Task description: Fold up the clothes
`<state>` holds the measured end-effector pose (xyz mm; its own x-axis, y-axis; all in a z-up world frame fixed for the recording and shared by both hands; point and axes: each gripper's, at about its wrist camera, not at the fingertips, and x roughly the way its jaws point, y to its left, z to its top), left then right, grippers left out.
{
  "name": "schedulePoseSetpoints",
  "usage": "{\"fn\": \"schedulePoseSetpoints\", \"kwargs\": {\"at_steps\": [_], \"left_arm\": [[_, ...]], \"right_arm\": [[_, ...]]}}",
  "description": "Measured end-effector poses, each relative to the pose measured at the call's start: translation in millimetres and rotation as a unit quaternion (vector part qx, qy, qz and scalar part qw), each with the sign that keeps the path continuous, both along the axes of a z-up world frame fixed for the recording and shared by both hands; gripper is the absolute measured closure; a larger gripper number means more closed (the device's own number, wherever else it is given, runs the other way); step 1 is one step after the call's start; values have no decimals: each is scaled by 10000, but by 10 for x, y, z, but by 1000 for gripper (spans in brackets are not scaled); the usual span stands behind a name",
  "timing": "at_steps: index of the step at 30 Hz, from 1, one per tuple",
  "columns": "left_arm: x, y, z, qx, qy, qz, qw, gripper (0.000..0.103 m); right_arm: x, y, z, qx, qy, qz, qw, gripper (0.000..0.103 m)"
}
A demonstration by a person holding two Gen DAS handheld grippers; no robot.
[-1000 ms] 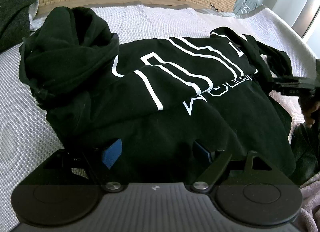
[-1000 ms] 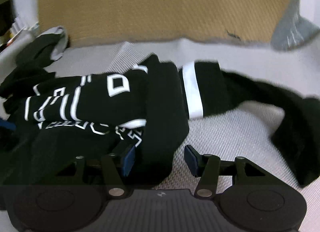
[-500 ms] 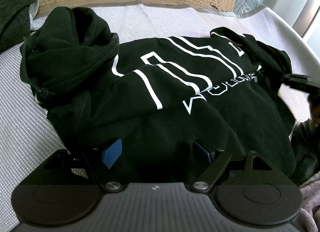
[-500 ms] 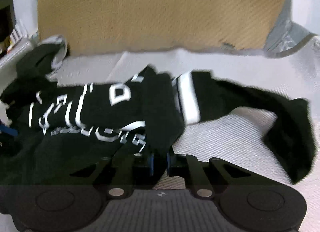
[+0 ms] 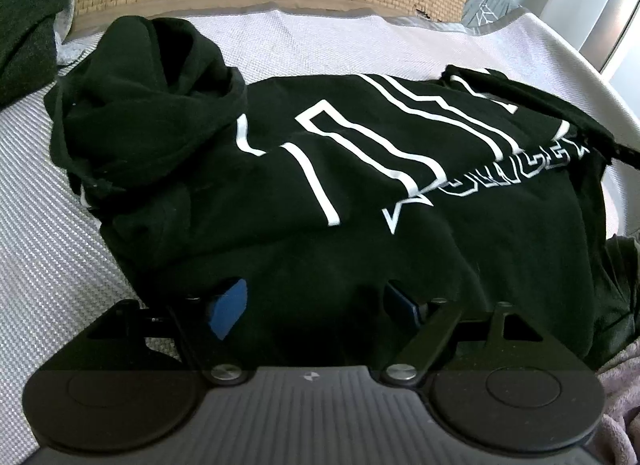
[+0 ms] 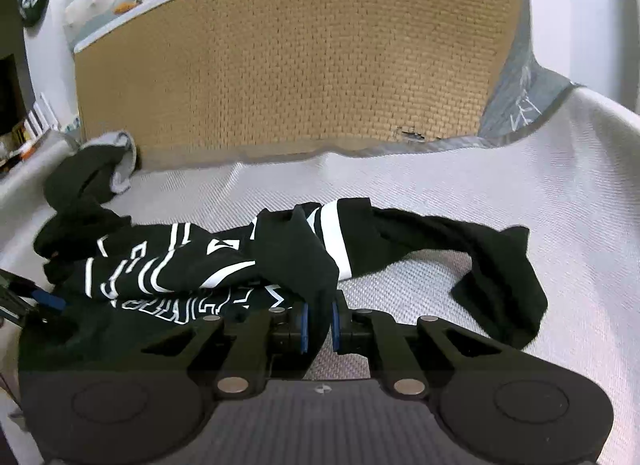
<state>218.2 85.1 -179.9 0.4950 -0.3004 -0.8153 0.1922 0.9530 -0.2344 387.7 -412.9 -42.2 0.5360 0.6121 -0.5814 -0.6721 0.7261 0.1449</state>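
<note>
One garment fills my view: a black hoodie (image 5: 360, 193) with white lettering, lying across the white bedcover (image 6: 520, 201) in front of the woven headboard (image 6: 300, 65). I judge it soft, limp and fairly heavy for cloth, so any lifted edge will sag and drag; seams, hem and cuff look like the best holds. Its hood (image 5: 148, 105) is bunched at one end, and one sleeve (image 6: 460, 249) trails loose. My right gripper (image 6: 317, 325) is pinching a fold by the shoulder. My left gripper (image 5: 316, 301) hovers over the body, jaws spread and narrowing slightly. No containers are in view.
</note>
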Motion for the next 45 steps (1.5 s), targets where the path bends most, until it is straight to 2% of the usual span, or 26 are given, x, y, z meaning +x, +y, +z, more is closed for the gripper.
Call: {"fn": "schedulePoseSetpoints", "kwargs": {"at_steps": [5,11,17,20,22,24,28,35,39,45], "left_arm": [[-26,49,33,-65,-96,145,9998,28],[-39,40,47,1,-89,185,9998,29],[-10,-17,63,90,-61,167,9998,29],[12,-48,65,104,-65,165,9998,29],[14,-40,64,100,-77,147,9998,29],[26,-37,57,79,-96,145,9998,29],[23,-27,48,87,-124,122,9998,29],[16,-13,35,87,-174,84,9998,29],[19,-21,28,104,-199,35,9997,27],[17,-43,8,167,-278,-64,9995,24]], "right_arm": [[-108,-224,-68,-18,201,-121,9997,91],[-159,-290,-303,-616,256,12,9978,91],[-169,-22,-218,-839,-153,143,9963,90],[-157,94,-91,-809,-512,140,9953,84],[-141,137,18,-671,-840,122,9941,68],[-84,205,107,-579,-974,171,9934,60],[71,496,150,-780,-1012,517,9905,60],[211,1333,55,-1444,-1101,1430,9729,60],[252,1847,5,-1887,-1204,1899,9560,60],[478,2315,-216,-2582,-1220,2161,9337,60]]}}
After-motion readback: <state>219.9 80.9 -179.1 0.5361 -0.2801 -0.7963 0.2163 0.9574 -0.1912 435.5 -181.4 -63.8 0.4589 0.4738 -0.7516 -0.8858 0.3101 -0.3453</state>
